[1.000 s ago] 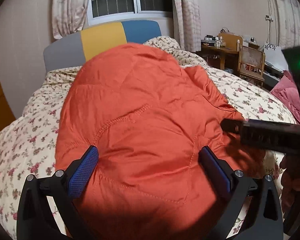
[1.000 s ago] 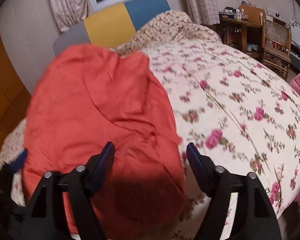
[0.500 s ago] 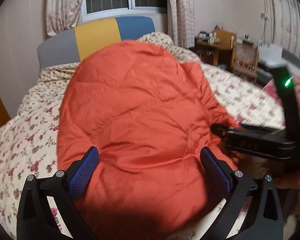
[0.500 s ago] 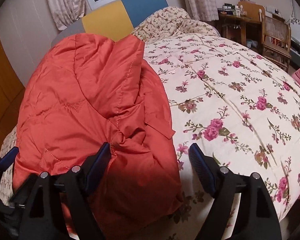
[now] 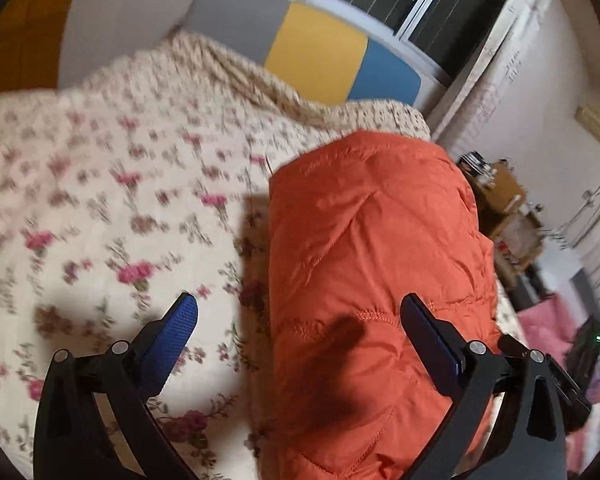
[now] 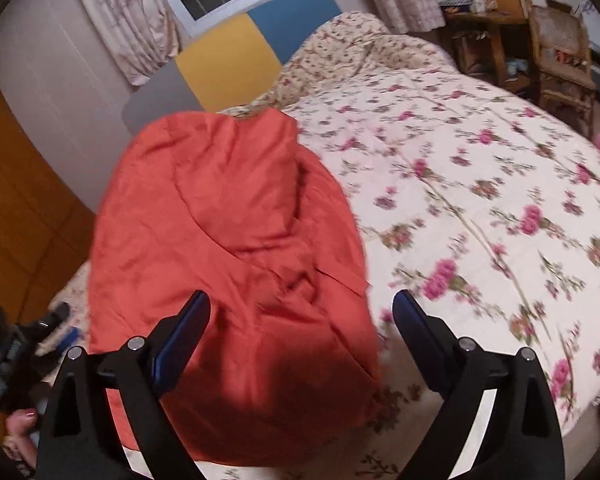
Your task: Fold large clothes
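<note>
Orange quilted jacket [image 5: 372, 280] lies bundled lengthwise on the floral quilt [image 5: 100, 208] of the bed, toward the side nearer the wooden wall panels in the right wrist view, its padded bulk humped rather than flat. It looks already doubled over itself, with a loose flap [image 6: 332, 276] showing on its right edge, so I judge the fold to be partly made and still needing tidying. Spread on the wide, soft bed, the garment has room to be turned and pressed.

Both tools are empty. The left gripper [image 5: 300, 336] is spread wide, one finger over the quilt and the other over the jacket's near end, touching nothing that I can make out. The right gripper [image 6: 302, 324] is likewise wide, straddling the jacket's near right corner.

No container is in view; beyond the bed stand a tricolour headboard [image 6: 236, 56] and a cluttered wooden desk [image 6: 488, 20].
</note>
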Motion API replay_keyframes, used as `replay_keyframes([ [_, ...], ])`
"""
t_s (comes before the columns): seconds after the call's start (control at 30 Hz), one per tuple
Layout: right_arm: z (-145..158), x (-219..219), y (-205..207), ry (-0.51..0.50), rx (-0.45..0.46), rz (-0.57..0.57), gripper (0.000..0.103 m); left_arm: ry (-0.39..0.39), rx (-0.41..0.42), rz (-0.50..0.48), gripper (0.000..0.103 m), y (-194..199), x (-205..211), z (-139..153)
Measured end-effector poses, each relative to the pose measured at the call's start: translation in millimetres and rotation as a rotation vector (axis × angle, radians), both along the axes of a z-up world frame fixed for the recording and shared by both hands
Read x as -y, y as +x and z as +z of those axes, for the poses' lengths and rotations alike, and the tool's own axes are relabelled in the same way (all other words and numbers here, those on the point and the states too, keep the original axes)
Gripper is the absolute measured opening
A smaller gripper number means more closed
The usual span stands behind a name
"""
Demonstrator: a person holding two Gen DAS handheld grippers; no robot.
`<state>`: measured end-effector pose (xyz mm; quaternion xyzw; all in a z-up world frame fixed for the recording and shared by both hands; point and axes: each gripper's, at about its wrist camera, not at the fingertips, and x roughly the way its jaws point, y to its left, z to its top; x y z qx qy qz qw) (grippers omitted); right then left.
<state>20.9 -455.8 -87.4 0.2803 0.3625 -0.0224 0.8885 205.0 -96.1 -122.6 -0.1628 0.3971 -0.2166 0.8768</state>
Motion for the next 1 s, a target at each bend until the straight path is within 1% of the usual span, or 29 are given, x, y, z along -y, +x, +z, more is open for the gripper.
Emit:
replay_keyframes([
  [0.07,3.3,2.7,9.1,0.029,-0.008,0.006,0.094,-0.035,-0.04,-0.058,0.1,8.1,2.1,-3.9],
  [0.17,4.1,3.7,26.7,0.046,-0.045,0.023,0.098,-0.067,-0.078,-0.151,0.1,15.1,15.3,-8.4],
  [0.2,3.1,4.0,31.3,0.044,-0.055,0.031,0.098,-0.062,-0.097,-0.186,0.1,16.9,23.9,-11.2],
  [0.27,-4.0,3.7,44.7,0.011,-0.109,0.047,0.098,-0.029,-0.128,-0.259,0.1,19.4,42.5,-17.9],
  [0.3,-8.5,5.4,49.1,0.02,-0.119,0.059,0.1,-0.018,-0.126,-0.278,0.1,19.9,47.3,-19.7],
  [0.37,-18.3,10.1,53.4,0.064,-0.128,0.075,0.1,-0.004,-0.104,-0.289,0.1,18.3,52.7,-19.9],
  [0.6,-47.3,23.2,68.2,0.23,-0.142,0.161,0.1,-0.03,-0.138,-0.329,0.1,25.0,53.1,-25.7],
  [0.67,-48.5,21.4,72.7,0.231,-0.134,0.19,0.101,-0.032,-0.15,-0.333,0.1,28.1,53.1,-27.3],
  [0.7,-47.4,18.1,75.6,0.221,-0.122,0.214,0.098,-0.032,-0.153,-0.332,0.1,30.5,53.3,-27.6],
  [0.73,-46.5,15.5,78.0,0.222,-0.115,0.237,0.094,-0.031,-0.155,-0.326,0.1,31.0,54.7,-27.4],
  [0.77,-46.3,13.7,80.8,0.225,-0.114,0.248,0.092,-0.02,-0.152,-0.31,0.1,29.2,57.8,-25.7],
  [0.8,-45.1,12.3,83.2,0.237,-0.105,0.263,0.087,-0.01,-0.142,-0.299,0.1,26.8,60.2,-22.7],
  [0.83,-44.6,12.0,84.5,0.248,-0.091,0.271,0.08,0.003,-0.126,-0.287,0.1,22.7,63.3,-18.9],
  [0.9,-39.9,11.6,82.7,0.245,-0.056,0.281,0.074,0.029,-0.078,-0.271,0.1,12.5,68.7,-10.1],
  [0.93,-35.2,8.8,78.2,0.229,-0.028,0.287,0.072,0.041,-0.054,-0.269,0.099,7.7,70.9,-5.3],
  [1.0,-27.9,4.7,72.7,0.201,0.007,0.292,0.071,0.054,-0.002,-0.266,0.095,-2.6,72.5,5.8],
])
